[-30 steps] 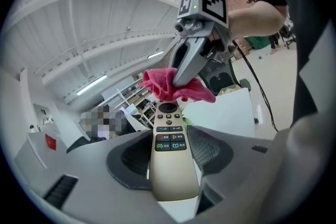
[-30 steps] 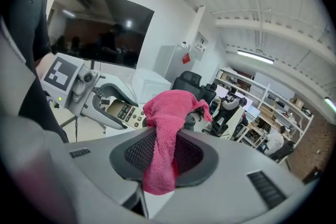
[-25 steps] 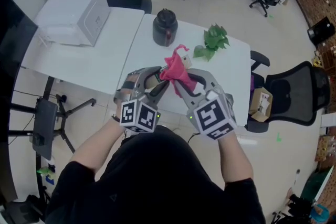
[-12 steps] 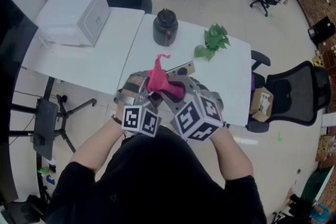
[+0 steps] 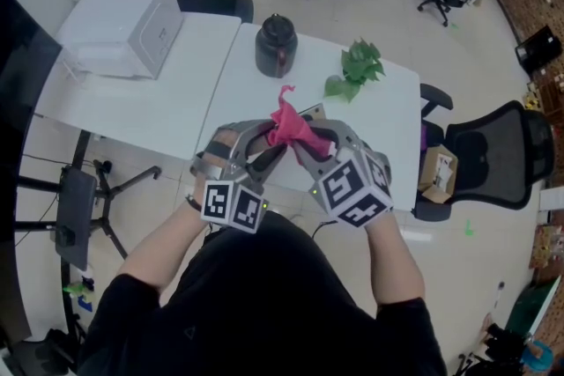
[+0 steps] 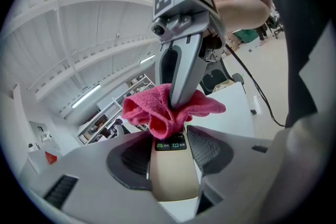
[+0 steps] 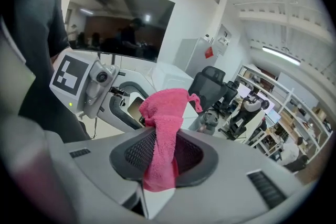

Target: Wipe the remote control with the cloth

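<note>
Right gripper (image 5: 300, 145), seen swung over to the left half a second ago, is now moving back toward the right. It is carrying the pink cloth (image 5: 286, 123) rightward along the remote (image 5: 310, 112), and its marker cube is turning back toward the camera.

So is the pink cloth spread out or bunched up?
Bunched up: the cloth is a crumpled wad pinched in the right gripper, its end resting on the remote control held by the left gripper.

Pink cloth (image 5: 286, 126), beige remote control (image 6: 173, 176), white table (image 5: 381, 121), green plant (image 5: 359, 66)
</note>
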{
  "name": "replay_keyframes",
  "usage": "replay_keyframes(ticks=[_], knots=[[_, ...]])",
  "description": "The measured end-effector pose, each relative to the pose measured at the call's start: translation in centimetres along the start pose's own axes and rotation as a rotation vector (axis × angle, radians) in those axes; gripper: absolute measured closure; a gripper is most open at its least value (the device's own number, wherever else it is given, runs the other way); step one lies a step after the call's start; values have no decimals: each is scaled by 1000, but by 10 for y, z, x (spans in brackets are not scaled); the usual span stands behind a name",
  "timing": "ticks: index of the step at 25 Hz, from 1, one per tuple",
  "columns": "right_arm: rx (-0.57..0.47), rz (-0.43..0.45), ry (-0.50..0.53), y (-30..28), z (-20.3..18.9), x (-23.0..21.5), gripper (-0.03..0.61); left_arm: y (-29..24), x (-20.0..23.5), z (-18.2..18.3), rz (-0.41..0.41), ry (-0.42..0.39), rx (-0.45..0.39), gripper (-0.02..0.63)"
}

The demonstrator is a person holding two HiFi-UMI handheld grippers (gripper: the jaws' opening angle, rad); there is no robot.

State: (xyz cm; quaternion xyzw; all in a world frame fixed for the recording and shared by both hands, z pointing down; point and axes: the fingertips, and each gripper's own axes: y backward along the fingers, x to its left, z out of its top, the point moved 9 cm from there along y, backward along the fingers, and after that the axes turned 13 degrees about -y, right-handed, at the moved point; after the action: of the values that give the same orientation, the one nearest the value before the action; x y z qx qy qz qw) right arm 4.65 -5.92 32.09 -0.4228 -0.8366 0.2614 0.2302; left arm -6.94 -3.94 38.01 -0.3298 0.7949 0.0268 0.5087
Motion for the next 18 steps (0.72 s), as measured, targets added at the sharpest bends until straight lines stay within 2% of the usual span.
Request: replay_keyframes(ticks=[7,9,10,11,12,14,18], knots=[[-39,-92,-130,13,-21,-38,485,3,-1,-5,-7,53,-8,403],[-65,-109,-151,19,-22,-43,485,3,-1,-8,-13,97,-14,403],[-92,-114,-166,23,-21,-44,485,2,0,-10,-19,144,-20,403],[-133,-114,-188,27,-21,-46,485,2,2,-12,-26,218,-32,403],[-190,-109,-216,31,-21,-47,485,2,6,-15,-35,327,-52,403],[-319,-87,-288,39,-21,-48,485,1,18,-24,-64,621,-125,403],[-489,-31,-380,41,-27,-35,485,-5,30,-50,-153,1226,-379,403]])
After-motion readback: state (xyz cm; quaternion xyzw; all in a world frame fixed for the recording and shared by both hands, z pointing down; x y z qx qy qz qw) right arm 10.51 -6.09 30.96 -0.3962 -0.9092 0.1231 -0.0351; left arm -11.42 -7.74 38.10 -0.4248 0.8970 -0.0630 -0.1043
